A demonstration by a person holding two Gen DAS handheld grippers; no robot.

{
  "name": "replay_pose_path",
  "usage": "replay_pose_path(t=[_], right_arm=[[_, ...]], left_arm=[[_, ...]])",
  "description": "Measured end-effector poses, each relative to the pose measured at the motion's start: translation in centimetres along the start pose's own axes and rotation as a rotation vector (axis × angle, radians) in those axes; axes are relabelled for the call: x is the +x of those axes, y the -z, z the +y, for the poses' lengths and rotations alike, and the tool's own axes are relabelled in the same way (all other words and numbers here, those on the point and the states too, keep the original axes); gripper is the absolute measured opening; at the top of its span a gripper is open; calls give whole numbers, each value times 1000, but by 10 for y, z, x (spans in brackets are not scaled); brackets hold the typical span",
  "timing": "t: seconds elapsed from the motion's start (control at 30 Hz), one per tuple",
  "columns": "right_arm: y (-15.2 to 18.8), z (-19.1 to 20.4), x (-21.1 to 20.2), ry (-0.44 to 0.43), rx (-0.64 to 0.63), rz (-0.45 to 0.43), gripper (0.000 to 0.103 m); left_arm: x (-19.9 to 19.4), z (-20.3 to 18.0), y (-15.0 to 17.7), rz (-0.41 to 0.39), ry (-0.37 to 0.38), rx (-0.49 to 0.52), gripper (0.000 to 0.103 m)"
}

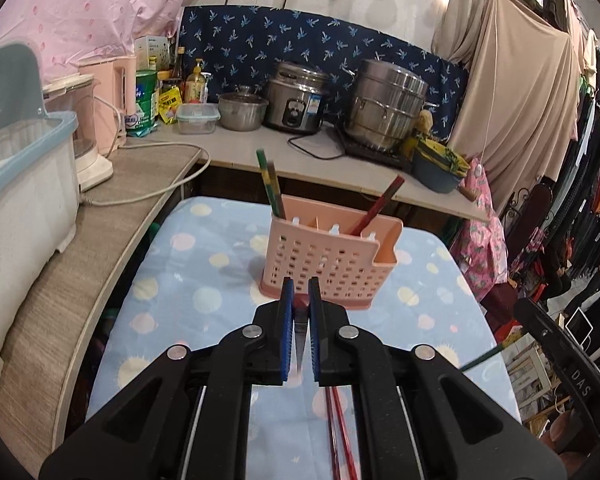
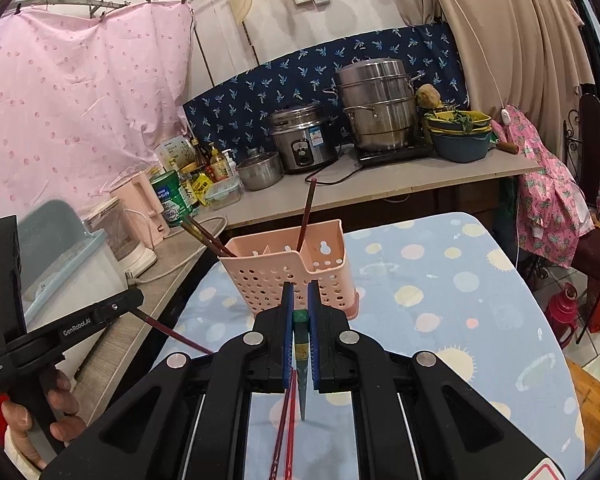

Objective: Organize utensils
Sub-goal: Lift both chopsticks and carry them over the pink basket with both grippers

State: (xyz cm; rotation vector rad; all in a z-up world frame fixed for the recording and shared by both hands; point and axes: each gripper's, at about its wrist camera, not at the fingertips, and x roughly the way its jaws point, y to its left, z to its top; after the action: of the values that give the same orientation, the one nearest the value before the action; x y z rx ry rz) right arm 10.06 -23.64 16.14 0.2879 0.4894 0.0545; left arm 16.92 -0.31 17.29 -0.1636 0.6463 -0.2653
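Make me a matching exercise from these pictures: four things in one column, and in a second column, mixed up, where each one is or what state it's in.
Things
1. left gripper
2. right gripper
3. pink basket
4. rice cooker

Places or states
A. on the back counter
B. shut on a green-ended chopstick
C. on the dotted cloth, with chopsticks standing in it
D. shut on a red-ended chopstick

Pairs: 1-D, 2-B, 3-C, 4-A.
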Motion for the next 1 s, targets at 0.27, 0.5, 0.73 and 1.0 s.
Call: replay_pose_path(t=[0.27, 0.5, 0.73, 1.0], right_arm=[[-41, 0, 2, -19, 24, -67, 6], [-98, -2, 10, -53, 69, -162, 7], [-161, 1, 29, -71, 109, -252, 6], [-172, 5, 82, -54, 87, -216, 7]], left_arm=[[-5, -1, -50, -62, 21, -27, 7], [-19, -9, -109, -176, 9, -18, 7], [-11, -14, -158, -265, -4, -37, 7], [39, -11, -171, -278, -40, -25, 7]])
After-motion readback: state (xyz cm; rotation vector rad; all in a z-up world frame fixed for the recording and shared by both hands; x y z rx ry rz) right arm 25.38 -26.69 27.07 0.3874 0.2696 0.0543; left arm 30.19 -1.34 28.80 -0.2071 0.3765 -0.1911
